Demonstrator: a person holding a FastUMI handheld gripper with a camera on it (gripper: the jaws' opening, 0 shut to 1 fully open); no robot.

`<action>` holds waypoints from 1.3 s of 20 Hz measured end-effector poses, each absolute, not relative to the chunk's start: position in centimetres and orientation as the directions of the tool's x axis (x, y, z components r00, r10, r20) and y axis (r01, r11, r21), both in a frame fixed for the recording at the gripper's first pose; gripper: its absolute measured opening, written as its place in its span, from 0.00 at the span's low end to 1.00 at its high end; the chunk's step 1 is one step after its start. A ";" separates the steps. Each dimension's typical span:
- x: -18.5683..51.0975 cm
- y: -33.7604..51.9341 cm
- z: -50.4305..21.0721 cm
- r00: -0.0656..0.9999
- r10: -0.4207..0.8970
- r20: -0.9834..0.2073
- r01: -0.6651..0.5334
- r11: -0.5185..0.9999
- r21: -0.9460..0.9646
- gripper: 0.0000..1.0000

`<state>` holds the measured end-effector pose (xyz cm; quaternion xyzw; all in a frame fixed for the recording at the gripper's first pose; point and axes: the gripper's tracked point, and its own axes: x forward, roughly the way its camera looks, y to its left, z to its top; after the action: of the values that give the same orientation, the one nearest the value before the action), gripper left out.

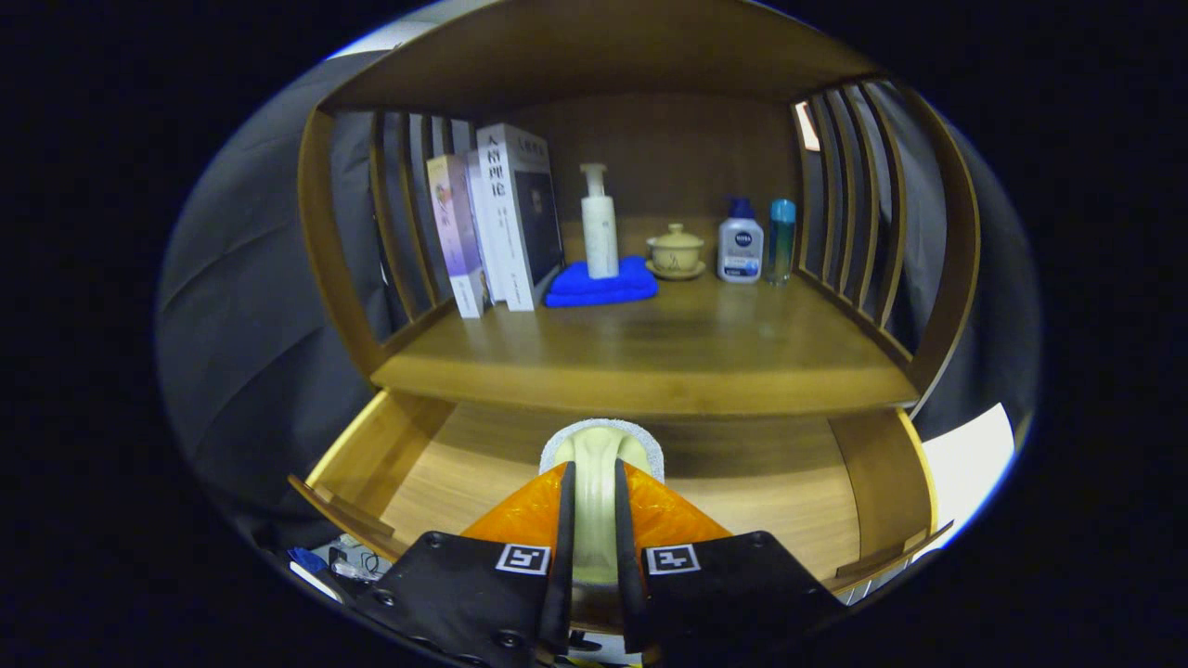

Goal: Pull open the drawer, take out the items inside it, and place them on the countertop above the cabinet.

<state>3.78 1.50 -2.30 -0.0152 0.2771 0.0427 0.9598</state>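
My gripper is shut on a pale cream brush-like item with a white bristly rim, pinched upright between both fingers. I hold it over the open wooden drawer, whose bare floor shows on either side of the fingers. Just beyond and above the drawer lies the cabinet's wooden countertop, its front strip bare. What lies in the drawer under my fingers is hidden.
At the back of the countertop stand books, a white pump bottle on a folded blue cloth, a lidded cup on a saucer, a white bottle and a blue-green bottle. Slatted side rails and a top shelf enclose it.
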 end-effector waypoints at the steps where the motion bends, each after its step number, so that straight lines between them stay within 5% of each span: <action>1: 3.7 1.7 -1.5 0.850 0.082 -0.520 -0.096 0.995 -0.001 0.23; 15: 10.6 0.4 5.7 0.895 0.028 -0.445 -0.009 0.999 0.044 0.23; 26: 17.6 -0.7 2.2 0.840 -0.029 -0.542 0.082 0.994 0.074 0.23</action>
<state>17.62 -0.68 2.23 0.0474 0.2812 -0.0292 0.9580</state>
